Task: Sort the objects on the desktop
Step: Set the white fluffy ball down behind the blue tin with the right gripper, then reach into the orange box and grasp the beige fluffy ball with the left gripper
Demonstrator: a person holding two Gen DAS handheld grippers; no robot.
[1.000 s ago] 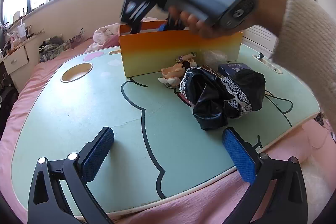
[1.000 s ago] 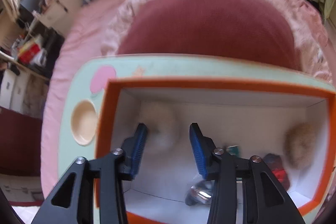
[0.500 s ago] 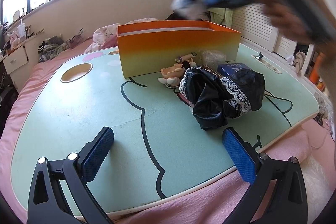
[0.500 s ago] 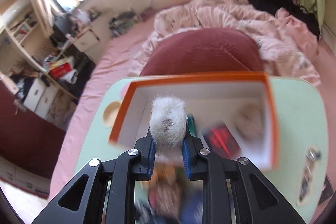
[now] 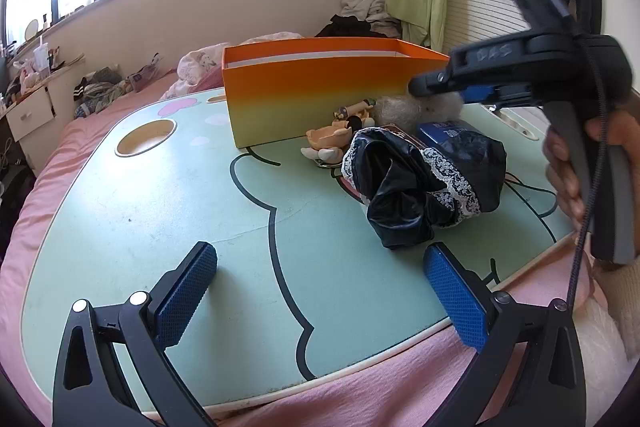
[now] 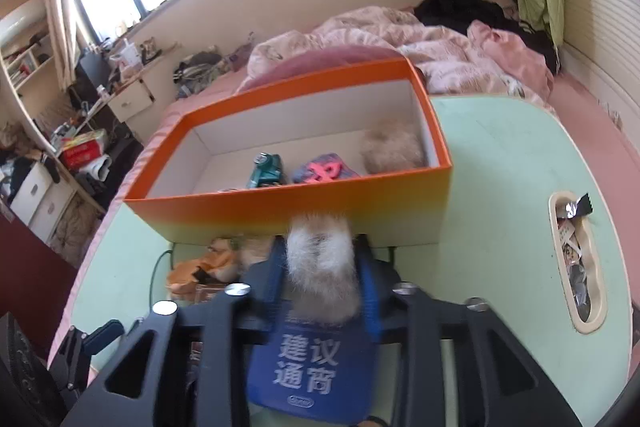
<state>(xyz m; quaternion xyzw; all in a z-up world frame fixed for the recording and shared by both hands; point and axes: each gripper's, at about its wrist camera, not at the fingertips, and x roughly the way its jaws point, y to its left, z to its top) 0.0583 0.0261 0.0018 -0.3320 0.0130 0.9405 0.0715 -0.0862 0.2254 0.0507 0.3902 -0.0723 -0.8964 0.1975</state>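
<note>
My right gripper (image 6: 320,251) hovers just in front of the orange box (image 6: 280,195), above a blue carton (image 6: 312,359). Its jaws are opening, and a white fluffy pom-pom (image 6: 320,267) still sits between the pads, loosely filling the gap. In the left wrist view the same pom-pom (image 5: 396,109) shows under the right gripper (image 5: 420,87), between the orange box (image 5: 320,99) and a black lace-trimmed cloth (image 5: 420,187). My left gripper (image 5: 320,267) stands open and empty over the near edge of the green table (image 5: 120,207).
Inside the box lie a tan pom-pom (image 6: 392,147), a teal item (image 6: 266,169) and a red-and-blue item (image 6: 324,173). A small figurine (image 5: 332,143) lies before the box. The table has a cup hole (image 5: 146,137) and a side slot (image 6: 576,267). Pink bedding surrounds it.
The right gripper closed on the white pom-pom inside the box, carried it back out over the front wall, and its jaws now stand wider. The left gripper has not moved.
</note>
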